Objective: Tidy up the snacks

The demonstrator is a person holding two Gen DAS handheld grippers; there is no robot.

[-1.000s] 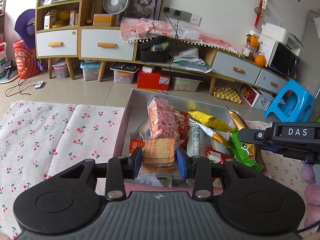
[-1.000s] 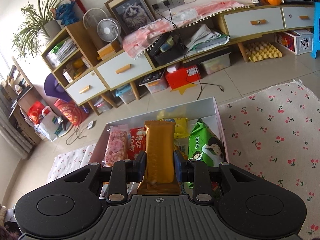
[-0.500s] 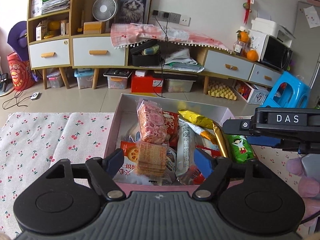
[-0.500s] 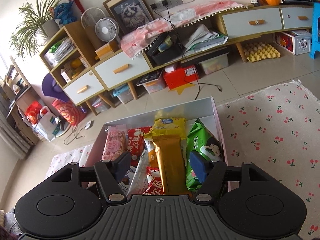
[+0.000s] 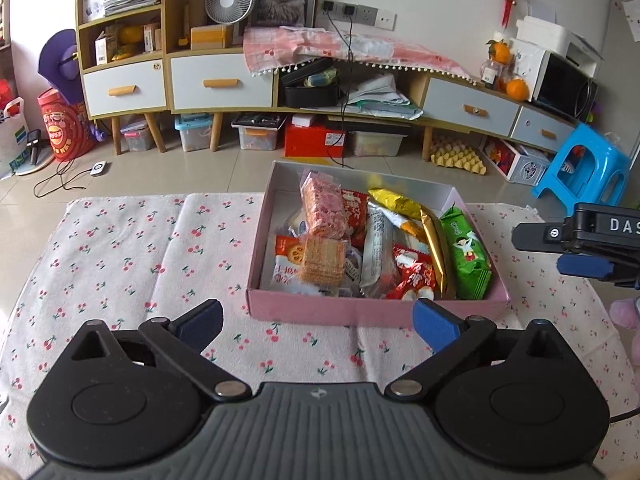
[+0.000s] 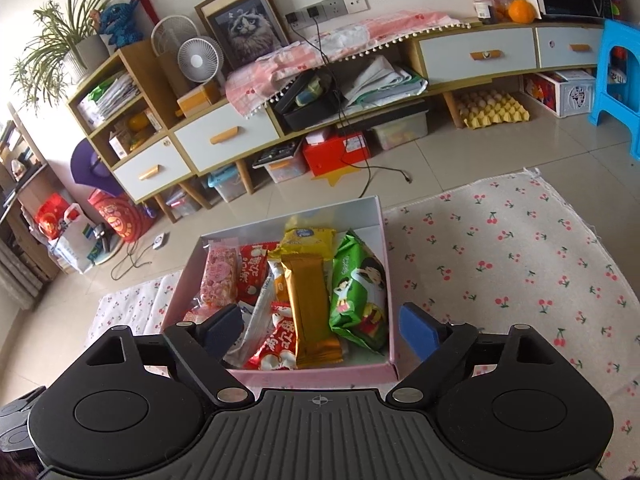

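A pink box [image 5: 372,312] [image 6: 316,374] on the cherry-print cloth holds several snacks. A stack of brown crackers [image 5: 322,261] lies at its front left, below a pink rice-cake pack [image 5: 323,211]. A gold bar [image 5: 434,252] [image 6: 310,312] lies beside a green packet [image 5: 468,256] [image 6: 358,296]. My left gripper [image 5: 318,326] is open and empty, drawn back in front of the box. My right gripper [image 6: 320,330] is open and empty above the box's near edge; its body shows in the left wrist view [image 5: 580,240] to the right of the box.
The cherry-print cloth [image 5: 132,256] [image 6: 520,264] covers the table around the box. Beyond the table edge are a tiled floor, a low cabinet [image 5: 224,84] with drawers, storage bins and a blue stool [image 5: 584,168].
Both grippers opened and let go: the cracker stack and the gold bar now lie in the box. Both grippers pulled back and up from the box.
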